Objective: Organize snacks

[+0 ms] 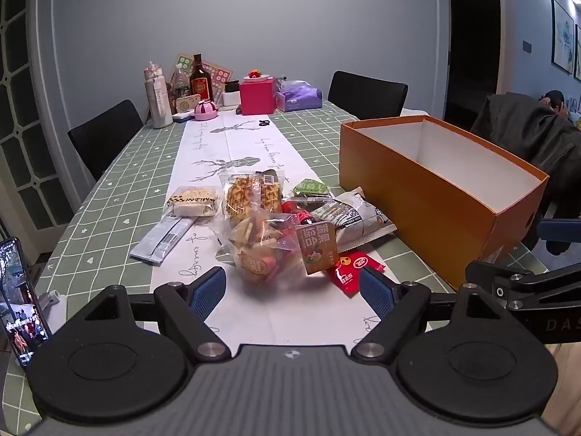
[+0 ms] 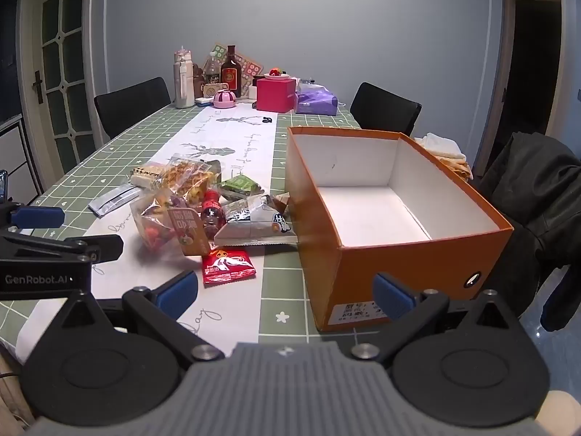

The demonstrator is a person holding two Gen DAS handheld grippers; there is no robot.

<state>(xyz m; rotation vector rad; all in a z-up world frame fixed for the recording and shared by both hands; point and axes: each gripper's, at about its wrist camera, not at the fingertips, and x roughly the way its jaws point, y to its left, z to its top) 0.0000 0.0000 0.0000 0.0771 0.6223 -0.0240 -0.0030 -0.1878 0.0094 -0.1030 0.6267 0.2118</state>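
Observation:
A pile of snack packets lies on the white table runner: a clear bag of mixed snacks, a red sachet, a grey-white packet, a noodle-snack bag and a silver stick packet. An open, empty orange box stands to their right. My left gripper is open and empty just in front of the pile. My right gripper is open and empty before the box's near left corner.
Bottles, a pink box and a purple tissue pack stand at the table's far end. Black chairs flank the table. A phone leans at the left edge. A dark jacket hangs right of the box.

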